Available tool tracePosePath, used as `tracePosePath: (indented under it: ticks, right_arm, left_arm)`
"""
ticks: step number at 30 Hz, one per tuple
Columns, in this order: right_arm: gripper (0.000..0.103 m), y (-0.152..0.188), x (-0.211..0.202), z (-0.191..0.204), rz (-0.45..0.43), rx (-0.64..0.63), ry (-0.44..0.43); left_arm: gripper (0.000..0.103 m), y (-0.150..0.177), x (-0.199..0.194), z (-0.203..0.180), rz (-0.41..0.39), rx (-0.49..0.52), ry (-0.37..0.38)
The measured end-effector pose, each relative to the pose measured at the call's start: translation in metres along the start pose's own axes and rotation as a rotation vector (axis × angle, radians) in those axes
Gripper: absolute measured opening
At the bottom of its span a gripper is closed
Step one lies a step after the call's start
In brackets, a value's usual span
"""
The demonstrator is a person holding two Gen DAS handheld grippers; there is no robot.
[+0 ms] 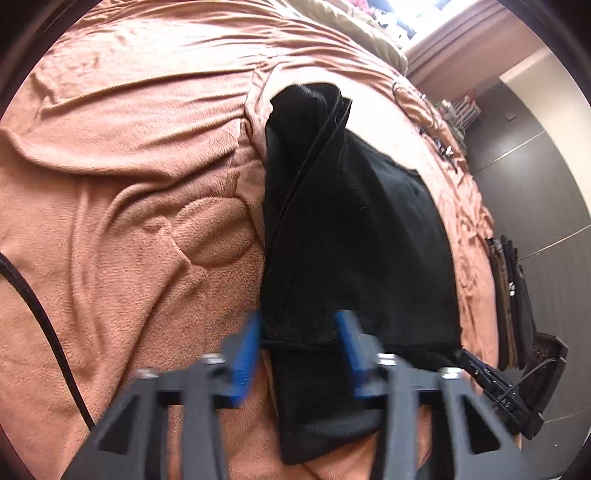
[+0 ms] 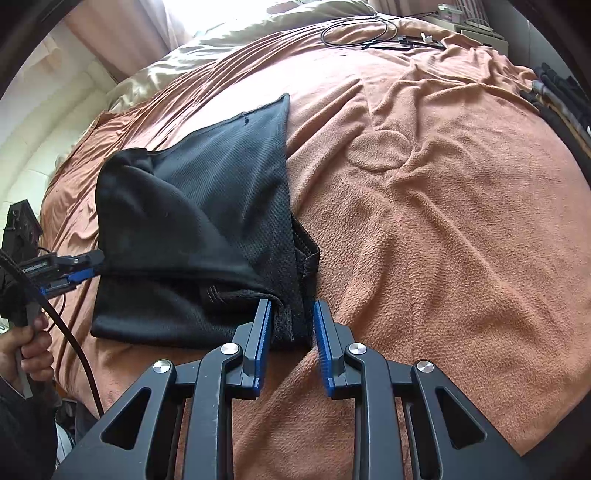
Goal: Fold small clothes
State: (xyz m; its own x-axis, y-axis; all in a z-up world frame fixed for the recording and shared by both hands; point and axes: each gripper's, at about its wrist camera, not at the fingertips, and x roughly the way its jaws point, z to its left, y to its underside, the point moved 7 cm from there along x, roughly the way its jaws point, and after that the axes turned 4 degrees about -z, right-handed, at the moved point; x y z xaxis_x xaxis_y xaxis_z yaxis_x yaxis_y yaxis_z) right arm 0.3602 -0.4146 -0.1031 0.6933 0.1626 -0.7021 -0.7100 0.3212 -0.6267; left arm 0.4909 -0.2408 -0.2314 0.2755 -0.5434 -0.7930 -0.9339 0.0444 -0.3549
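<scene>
A small black mesh garment (image 2: 192,229) lies partly folded on an orange-brown blanket (image 2: 443,229); it also shows in the left wrist view (image 1: 351,236). My left gripper (image 1: 299,328) is open with its blue pads astride the garment's near edge. In the right wrist view the left gripper (image 2: 79,267) sits at the garment's left side. My right gripper (image 2: 291,314) is open, its blue pads either side of the garment's near right corner. The right gripper's tip (image 1: 491,380) shows at the garment's other corner in the left wrist view.
The blanket (image 1: 129,184) covers a bed, with a beige pillow (image 2: 258,29) at the far end. Thin black cables (image 2: 369,33) lie on the far side of the bed. A stack of folded dark clothes (image 2: 561,107) sits at the right edge.
</scene>
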Motion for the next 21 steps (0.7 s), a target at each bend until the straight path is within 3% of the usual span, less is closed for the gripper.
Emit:
tracePosePath:
  ticks: [4,8,13,21]
  right_arm:
    - [0.02,0.002,0.002,-0.001,-0.01,0.012,-0.023]
    - [0.02,0.004,0.001,-0.006,-0.014,0.043,-0.055]
    - [0.02,0.002,-0.002,-0.011,-0.025,0.072,-0.093]
    - [0.02,0.007,0.002,-0.018,-0.039,0.112,-0.136]
  left_arm:
    - [0.007,-0.008,-0.009,-0.008,-0.037,0.037,-0.021]
    - [0.006,-0.025,-0.026,-0.028,-0.089,0.08,0.004]
    - [0.006,-0.047,-0.034,-0.064,-0.107,0.123,0.051]
    - [0.006,-0.092,-0.03,-0.12,-0.129,0.206,0.063]
